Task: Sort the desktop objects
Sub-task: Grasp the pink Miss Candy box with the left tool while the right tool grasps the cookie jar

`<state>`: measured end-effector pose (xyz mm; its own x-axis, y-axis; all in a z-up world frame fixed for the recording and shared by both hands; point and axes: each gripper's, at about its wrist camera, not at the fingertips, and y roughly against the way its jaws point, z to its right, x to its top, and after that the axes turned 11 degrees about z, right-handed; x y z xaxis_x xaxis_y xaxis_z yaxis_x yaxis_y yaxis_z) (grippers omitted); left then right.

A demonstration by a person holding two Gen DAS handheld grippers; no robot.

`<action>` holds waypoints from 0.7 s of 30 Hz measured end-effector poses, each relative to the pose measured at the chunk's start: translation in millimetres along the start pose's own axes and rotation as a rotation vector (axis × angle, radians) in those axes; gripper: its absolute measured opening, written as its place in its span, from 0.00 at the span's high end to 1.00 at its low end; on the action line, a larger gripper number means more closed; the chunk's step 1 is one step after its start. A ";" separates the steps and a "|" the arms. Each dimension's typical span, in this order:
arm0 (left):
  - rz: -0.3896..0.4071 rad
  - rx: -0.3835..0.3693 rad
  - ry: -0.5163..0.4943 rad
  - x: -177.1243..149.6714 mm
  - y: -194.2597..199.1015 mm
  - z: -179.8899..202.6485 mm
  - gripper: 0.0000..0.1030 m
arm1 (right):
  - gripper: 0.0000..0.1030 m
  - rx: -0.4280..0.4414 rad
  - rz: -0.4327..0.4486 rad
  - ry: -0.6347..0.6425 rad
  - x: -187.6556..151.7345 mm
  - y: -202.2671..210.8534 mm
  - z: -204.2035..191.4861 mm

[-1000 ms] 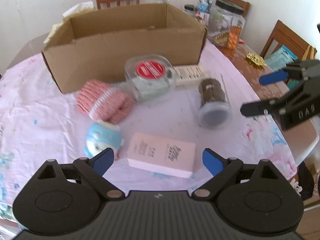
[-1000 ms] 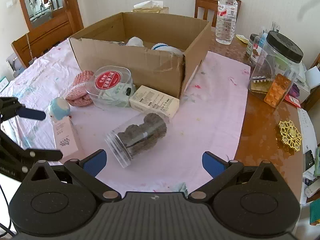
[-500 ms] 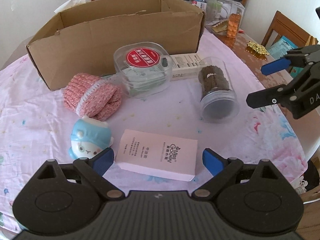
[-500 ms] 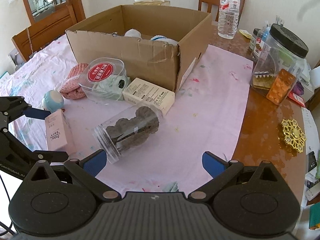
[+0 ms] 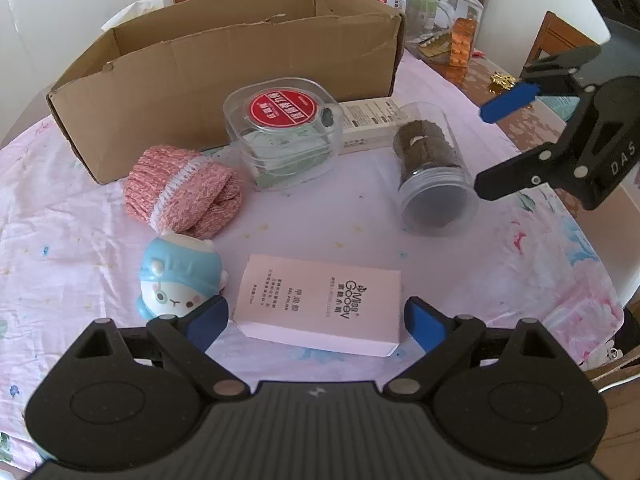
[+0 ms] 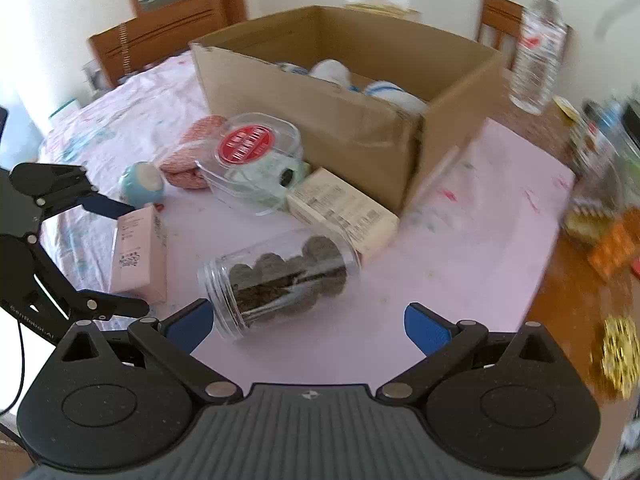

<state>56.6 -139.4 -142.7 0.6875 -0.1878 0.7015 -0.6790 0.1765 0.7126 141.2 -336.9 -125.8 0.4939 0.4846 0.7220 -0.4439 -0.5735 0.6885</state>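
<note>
My left gripper [image 5: 317, 316] is open, its blue pads straddling the near end of a flat pink box [image 5: 320, 303] lying on the cloth. Beside the box sits a blue-capped toy figure [image 5: 178, 284], with a pink knitted hat [image 5: 182, 192] behind it. My right gripper [image 6: 308, 326] is open just in front of a clear jar of dark biscuits [image 6: 280, 280] lying on its side. That jar [image 5: 432, 172] lies right of a clear tub with a red label [image 5: 282, 132] and a cream carton [image 5: 372, 124]. An open cardboard box [image 5: 240, 64] stands behind them.
A large clear canister with a black lid [image 5: 444, 16] and orange blister packs [image 5: 462, 42] stand at the far right on bare wood. A water bottle [image 6: 536, 48] stands behind the cardboard box. A gold ornament [image 6: 620, 352] lies near the table's right edge. Wooden chairs ring the table.
Both grippers have come lower and closer to the table. The pink box now lies between the left pads, and the biscuit jar sits nearer the right gripper's left pad.
</note>
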 end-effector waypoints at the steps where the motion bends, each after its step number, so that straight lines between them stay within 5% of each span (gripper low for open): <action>1: 0.003 0.001 0.000 0.0 0.4 -0.1 0.10 | 0.00 0.014 0.001 0.024 2.4 -2.6 -1.0; 12: 0.012 -0.011 0.005 0.5 -0.4 -0.3 0.20 | 0.00 0.113 -0.024 0.155 15.4 -29.3 -15.7; 21: 0.020 -0.022 -0.004 1.9 -2.3 -1.1 0.20 | 0.01 0.098 -0.043 0.193 14.8 -38.7 -24.2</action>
<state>59.7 -139.1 -142.9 0.6729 -0.1878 0.7155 -0.6866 0.2016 0.6986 147.7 -291.5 -140.1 0.3543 0.6220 0.6983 -0.3460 -0.6065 0.7158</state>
